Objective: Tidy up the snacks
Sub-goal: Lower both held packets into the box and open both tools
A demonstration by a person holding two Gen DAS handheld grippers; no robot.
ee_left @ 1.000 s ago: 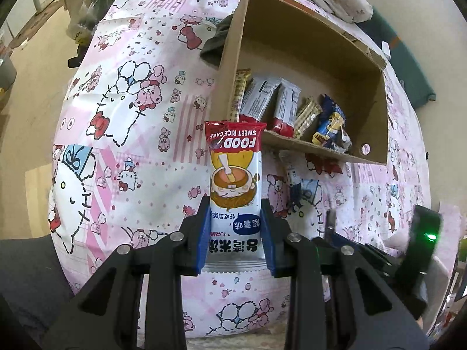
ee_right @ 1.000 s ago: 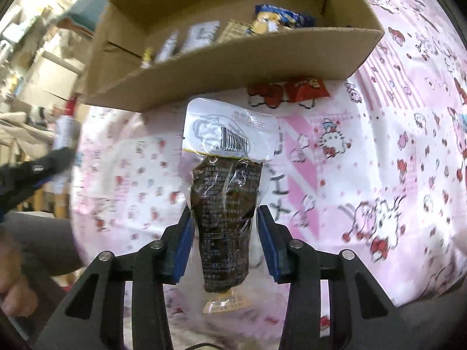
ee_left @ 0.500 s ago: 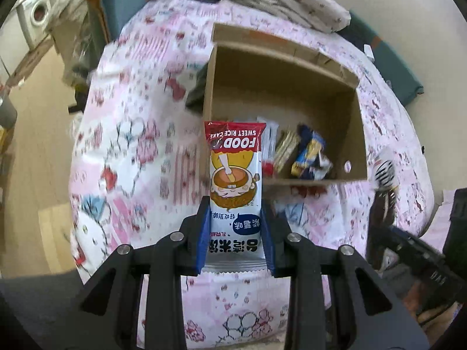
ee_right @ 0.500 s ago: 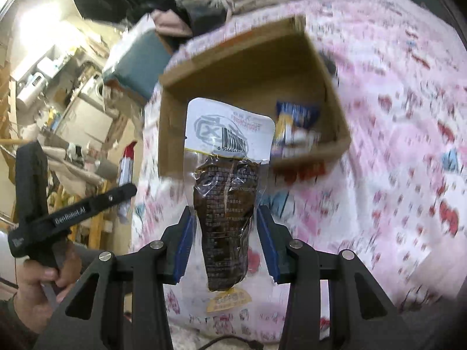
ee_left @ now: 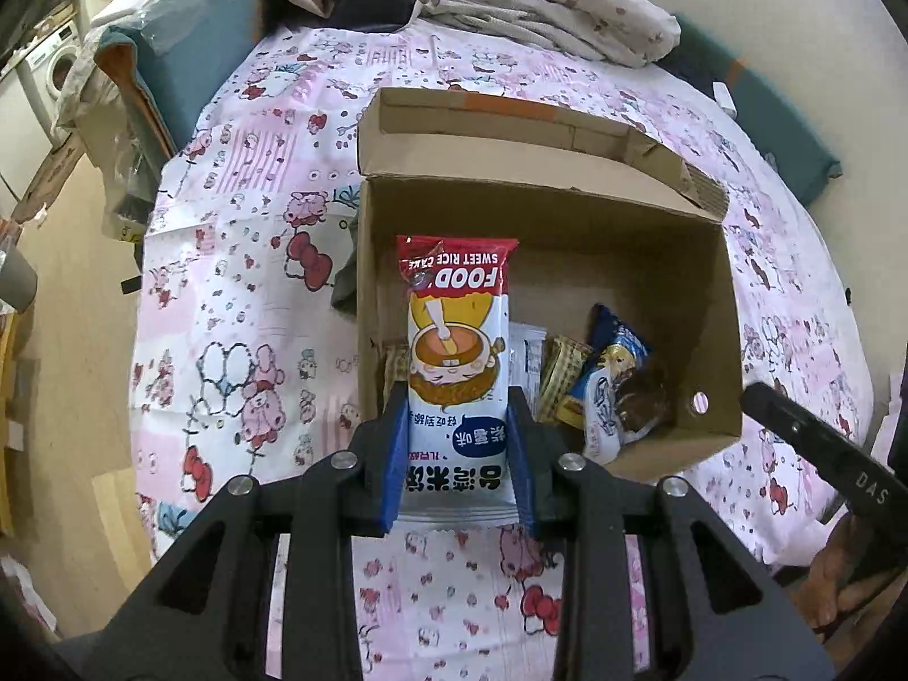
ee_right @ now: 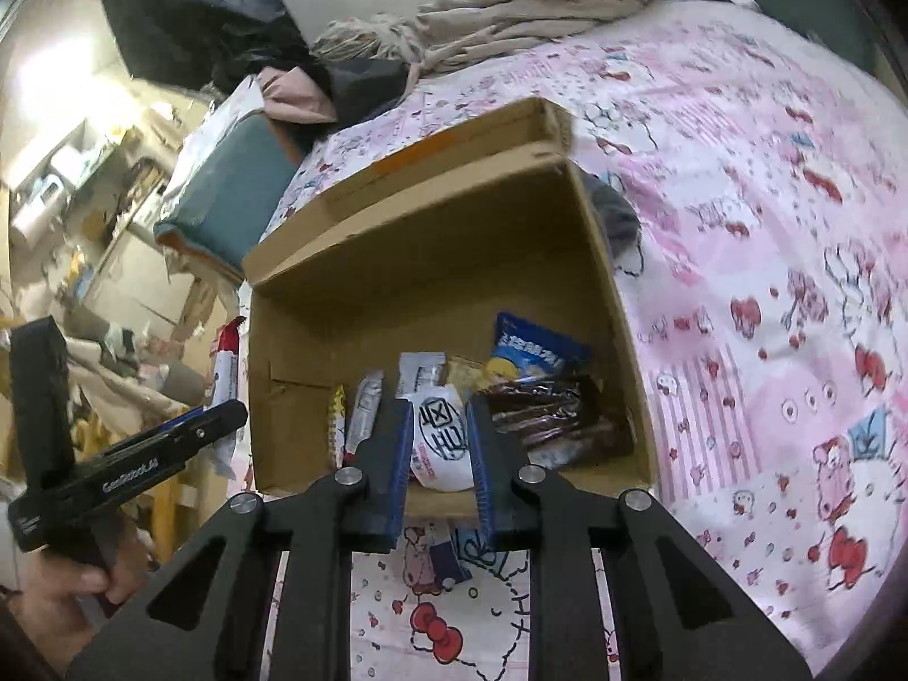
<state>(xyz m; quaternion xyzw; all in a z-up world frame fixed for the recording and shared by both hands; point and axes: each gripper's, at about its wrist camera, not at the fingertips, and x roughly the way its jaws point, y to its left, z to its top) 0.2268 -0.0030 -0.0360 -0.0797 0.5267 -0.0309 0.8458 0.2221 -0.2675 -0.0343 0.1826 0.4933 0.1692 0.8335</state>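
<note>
My left gripper (ee_left: 457, 397) is shut on a red-and-white sweet rice cake packet (ee_left: 457, 306), held upright over the near left part of the open cardboard box (ee_left: 539, 210). In the right wrist view the right gripper (ee_right: 440, 406) hovers above the box's near wall (ee_right: 618, 340); its jaws are closing with nothing pressed between the pads. The dark snack packet (ee_right: 556, 420) with a white end lies loose on the box floor, also seen from the left as the dark snack packet (ee_left: 630, 403). Several other snacks, such as a blue packet (ee_right: 536, 349), lie beside it.
The box sits on a pink cartoon-print bed sheet (ee_left: 244, 284). Crumpled bedding (ee_left: 539, 5) lies behind, a teal cushion (ee_left: 187, 45) at the back left. A dark cloth (ee_left: 343, 289) touches the box's left wall. A small wrapper (ee_right: 448, 559) lies on the sheet.
Both grippers rose, so the box is now seen from above. The dark packet left the right gripper and lies in the box; the right jaws stand narrower. The left grip is unchanged.
</note>
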